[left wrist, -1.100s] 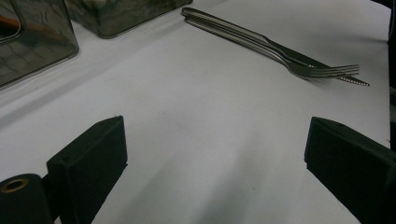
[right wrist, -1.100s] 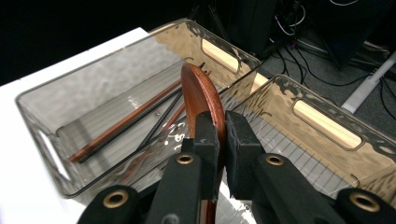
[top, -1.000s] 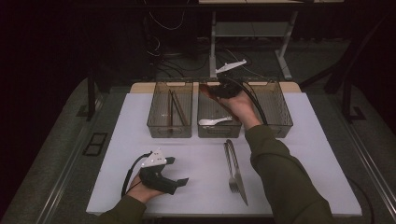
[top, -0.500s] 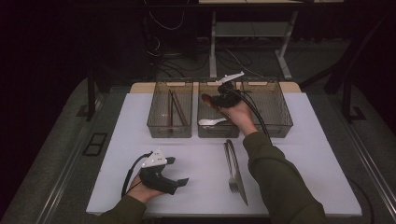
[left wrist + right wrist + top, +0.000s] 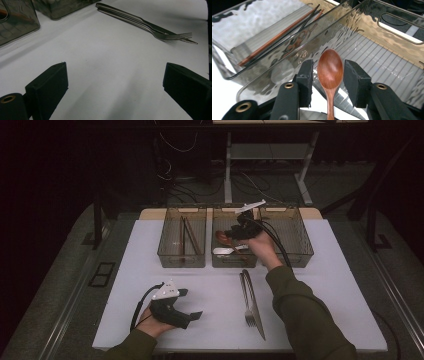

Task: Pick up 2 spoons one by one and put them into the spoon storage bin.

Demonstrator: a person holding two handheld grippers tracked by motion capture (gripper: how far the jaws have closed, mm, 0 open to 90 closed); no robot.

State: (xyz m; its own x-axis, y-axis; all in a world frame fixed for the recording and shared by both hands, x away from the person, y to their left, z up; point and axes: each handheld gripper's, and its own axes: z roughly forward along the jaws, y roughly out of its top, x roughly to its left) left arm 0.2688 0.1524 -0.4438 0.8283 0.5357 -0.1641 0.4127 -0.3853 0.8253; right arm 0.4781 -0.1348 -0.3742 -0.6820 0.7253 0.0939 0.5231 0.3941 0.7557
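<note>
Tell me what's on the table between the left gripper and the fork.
Nothing: in the left gripper view, bare white table runs from the left gripper to the fork, which lies beside a knife.

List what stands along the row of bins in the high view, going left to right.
Left bin with chopsticks → middle bin with a white spoon, the right tool above it with a wooden spoon between its opened jaws → right bin.
</note>
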